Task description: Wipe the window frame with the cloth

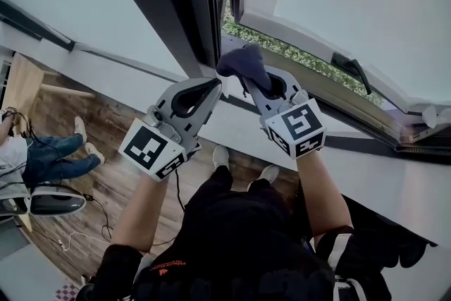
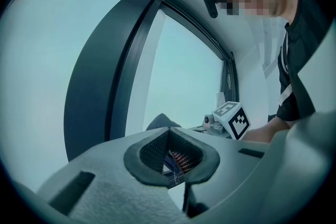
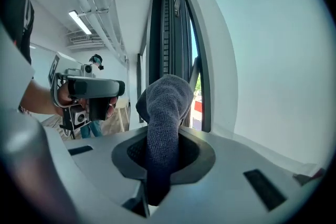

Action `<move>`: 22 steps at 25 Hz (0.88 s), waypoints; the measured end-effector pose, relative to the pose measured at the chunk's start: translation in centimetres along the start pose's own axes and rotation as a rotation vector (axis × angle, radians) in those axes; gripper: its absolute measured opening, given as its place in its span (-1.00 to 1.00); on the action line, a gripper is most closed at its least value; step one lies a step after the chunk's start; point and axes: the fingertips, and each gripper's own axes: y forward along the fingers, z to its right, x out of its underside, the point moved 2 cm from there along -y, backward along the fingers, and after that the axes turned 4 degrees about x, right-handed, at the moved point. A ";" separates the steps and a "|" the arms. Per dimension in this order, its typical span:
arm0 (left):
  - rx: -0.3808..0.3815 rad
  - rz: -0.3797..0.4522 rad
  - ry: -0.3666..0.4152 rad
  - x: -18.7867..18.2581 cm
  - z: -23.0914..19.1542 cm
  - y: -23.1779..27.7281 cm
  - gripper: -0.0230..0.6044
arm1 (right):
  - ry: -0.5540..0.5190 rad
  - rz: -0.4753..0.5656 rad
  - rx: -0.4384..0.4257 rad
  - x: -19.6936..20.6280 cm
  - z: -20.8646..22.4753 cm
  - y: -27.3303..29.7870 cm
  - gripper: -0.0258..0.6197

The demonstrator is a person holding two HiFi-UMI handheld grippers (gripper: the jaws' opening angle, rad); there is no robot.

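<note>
My right gripper (image 1: 255, 78) is shut on a dark grey-blue cloth (image 1: 243, 61), whose bunched end sticks out past the jaws toward the dark window frame (image 1: 201, 3). In the right gripper view the cloth (image 3: 164, 113) rises from between the jaws in front of the frame's vertical bars (image 3: 170, 23). My left gripper (image 1: 208, 87) hangs just left of it, shut with nothing held. The left gripper view shows its jaws closed (image 2: 169, 130), the curved dark frame (image 2: 105, 60) ahead and the cloth's tip (image 2: 160, 122) beyond.
The window sash (image 1: 338, 60) stands open to the right, with a black handle (image 1: 352, 68) and greenery outside (image 1: 282, 47). A white sill (image 1: 239, 130) runs below. A seated person's legs (image 1: 53, 155) and cables (image 1: 99, 215) lie on the wooden floor at left.
</note>
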 end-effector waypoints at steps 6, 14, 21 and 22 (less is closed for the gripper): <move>0.029 0.005 0.010 -0.7 0.9 1.9 -0.87 | 0.000 0.044 0.028 -1.7 1.5 -2.5 -0.77; 0.103 0.019 0.038 -2.3 2.2 5.3 -0.87 | 0.010 0.091 0.098 -3.3 4.3 -6.0 -0.77; 0.157 0.021 0.050 -3.1 3.2 7.5 -0.87 | 0.031 0.106 0.153 -3.6 6.0 -8.6 -0.77; 0.165 0.021 0.051 -3.1 3.4 7.8 -0.87 | 0.034 0.107 0.159 -3.6 6.1 -9.0 -0.77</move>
